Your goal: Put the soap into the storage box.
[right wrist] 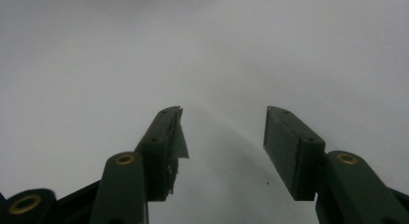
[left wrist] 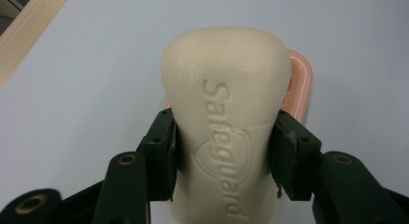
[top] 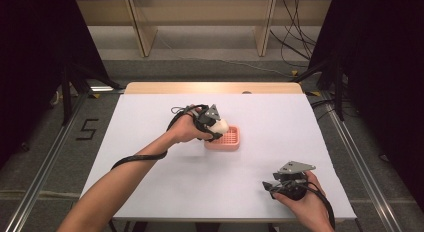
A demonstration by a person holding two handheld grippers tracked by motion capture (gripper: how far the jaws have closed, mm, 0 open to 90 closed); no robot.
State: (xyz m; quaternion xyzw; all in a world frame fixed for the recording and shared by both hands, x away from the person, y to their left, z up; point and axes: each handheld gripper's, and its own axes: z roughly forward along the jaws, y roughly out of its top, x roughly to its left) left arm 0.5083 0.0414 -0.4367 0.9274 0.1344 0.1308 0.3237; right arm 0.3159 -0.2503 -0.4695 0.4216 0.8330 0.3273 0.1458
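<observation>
Left forearm (top: pixel 115 182) comes in from the near left edge and angles toward the centre of the tabletop (top: pixel 150 192); a black cable (top: pixel 145 157) loops along the forearm up to the left gripper (top: pixel 216 128); left hand (top: pixel 186 129) holds that gripper just left of centre, grey three-cornered plate on top, jaws pointing right.

Left gripper jaws are pinching a cream soap bar (left wrist: pixel 225 122); in the left gripper view both black pads (left wrist: pixel 164 159) press flat on the bar's two long sides, about halfway along it; the far end of the bar sticks out well past the jaw tips; embossed lettering "Safeguard" runs lengthwise on the upper face.

Bar sits over the left rim of a pink soap dish (top: pixel 225 138); can't tell whether it touches the dish or hangs just above; dish is a rounded rectangle with a ribbed floor, at mid tabletop; in the left gripper view its pink rim (left wrist: pixel 301 84) peeks out behind the bar's right side.

Right gripper (top: pixel 272 187) is near the near right corner, well apart from dish and soap; right hand (top: pixel 302 202) grips it from the near edge, jaws pointing left; its jaws are spread, nothing between them, just the plain white surface (right wrist: pixel 217 50) under them in the right gripper view.

Wooden strip (top: pixel 215 88) runs along the far edge of the tabletop.
</observation>
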